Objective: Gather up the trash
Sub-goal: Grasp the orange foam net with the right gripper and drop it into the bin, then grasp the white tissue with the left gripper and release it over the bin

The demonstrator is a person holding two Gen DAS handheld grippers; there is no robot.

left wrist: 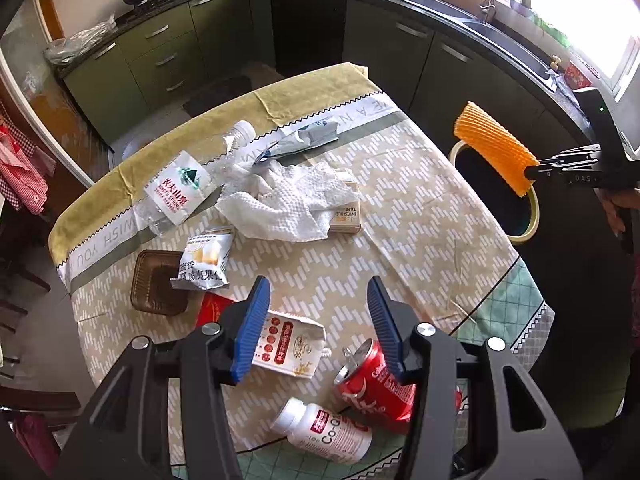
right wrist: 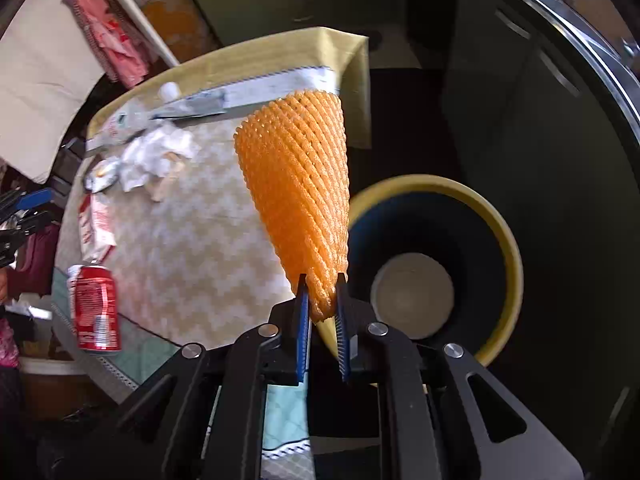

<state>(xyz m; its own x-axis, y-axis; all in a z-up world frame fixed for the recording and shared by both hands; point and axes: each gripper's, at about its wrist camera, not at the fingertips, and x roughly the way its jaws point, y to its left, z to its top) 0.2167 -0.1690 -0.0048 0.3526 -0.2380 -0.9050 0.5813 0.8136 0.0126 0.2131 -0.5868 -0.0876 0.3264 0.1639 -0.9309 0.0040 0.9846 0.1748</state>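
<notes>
My right gripper (right wrist: 321, 280) is shut on the narrow end of an orange foam net (right wrist: 296, 184), which hangs beside the table edge over the yellow-rimmed bin (right wrist: 516, 248). The left wrist view shows that net (left wrist: 494, 148) above the bin (left wrist: 532, 216). My left gripper (left wrist: 318, 284) stands open above the table with nothing between its fingers. Just below it lie a white paper packet (left wrist: 292, 344), a crushed red cola can (left wrist: 376, 384) and a white drink bottle (left wrist: 324, 428).
Farther back on the tablecloth (left wrist: 420, 220) lie a clear water bottle (left wrist: 176, 188), a crumpled paper towel (left wrist: 288, 196) over a tape box (left wrist: 348, 216), a snack wrapper (left wrist: 206, 260), a brown tray (left wrist: 154, 280) and a silver wrapper (left wrist: 304, 138). Kitchen cabinets stand behind.
</notes>
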